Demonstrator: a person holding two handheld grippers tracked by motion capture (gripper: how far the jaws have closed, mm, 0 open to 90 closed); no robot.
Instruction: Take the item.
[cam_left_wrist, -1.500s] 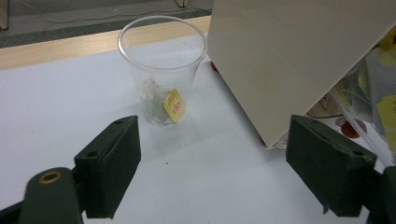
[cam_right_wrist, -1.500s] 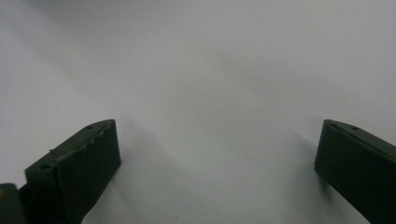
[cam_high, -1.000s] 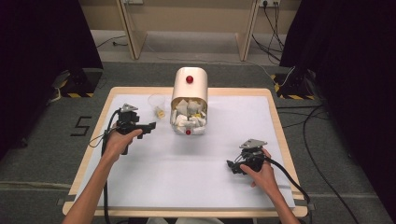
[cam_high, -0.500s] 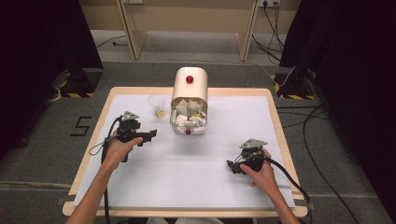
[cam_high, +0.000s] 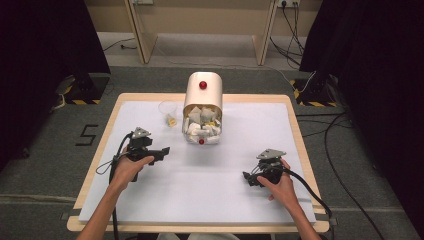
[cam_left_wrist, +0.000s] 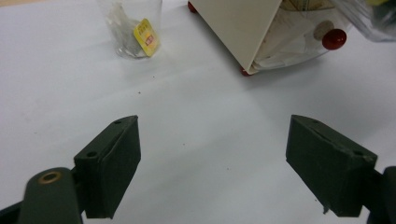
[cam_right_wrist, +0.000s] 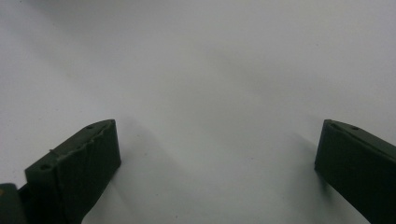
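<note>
High view: cream bread-bin-like container (cam_high: 202, 100) at table's far middle, front open, stuffed with white packets (cam_high: 201, 127); clear cup (cam_high: 168, 113) just left of container
Left gripper (cam_high: 159, 152): near, front-left of container, jaws spread wide, holding nothing
Right gripper (cam_high: 248, 177): well apart, front-right of container, jaws wide, empty
Step in hand: likely reaching for a packet; best approached low, jaws square to one packet edge
Left gripper view: yellow-tagged sachet (cam_left_wrist: 145, 36) inside cup, red knob (cam_left_wrist: 334, 39) on container's clear lid; barely legible from above
Right gripper view: bare white tabletop (cam_right_wrist: 210, 70)
</note>
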